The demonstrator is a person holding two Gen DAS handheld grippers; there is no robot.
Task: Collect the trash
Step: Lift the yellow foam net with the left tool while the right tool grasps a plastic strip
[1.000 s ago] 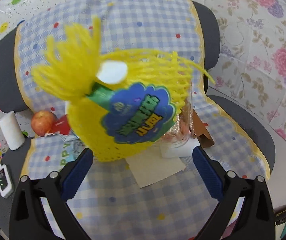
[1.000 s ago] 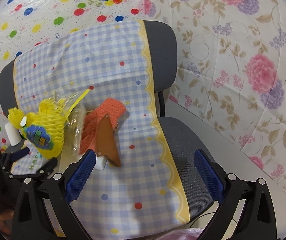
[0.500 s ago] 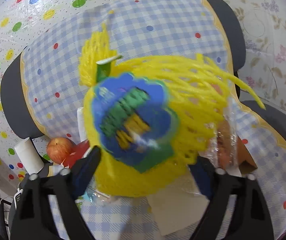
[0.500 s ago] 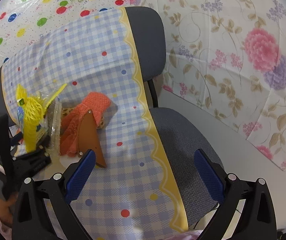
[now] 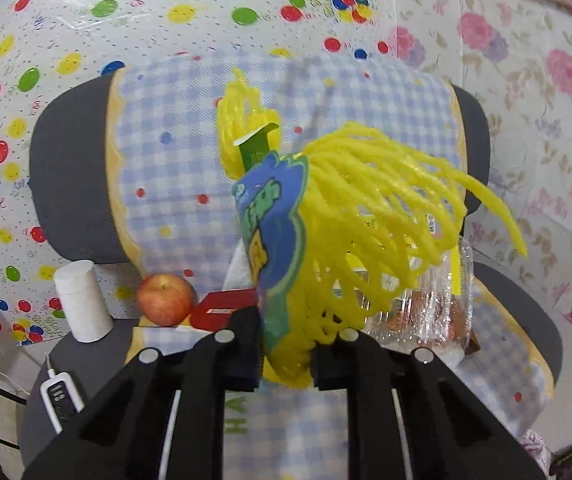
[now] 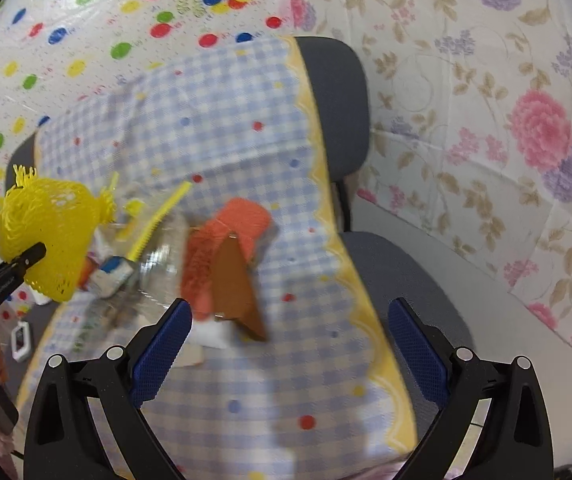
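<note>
The left gripper (image 5: 286,364) has just been closing and now pinches the yellow net bag (image 5: 349,240). The bag has swung edge-on, its blue label (image 5: 274,248) toward nine o'clock.

A: Clear spots? Front of the seat cloth (image 6: 270,408) is bare, open ahead of the right gripper (image 6: 286,340).
B: Further in it's blocked: cardboard (image 6: 234,284), orange net (image 6: 242,220), clear wrapper (image 6: 162,264).
A: Left side crowded too: apple (image 5: 167,299), paper roll (image 5: 82,302), red box (image 5: 222,308).

Apple (image 5: 167,299) on chair (image 5: 74,184), right of paper roll (image 5: 82,300), behind net bag (image 5: 349,236).
</note>
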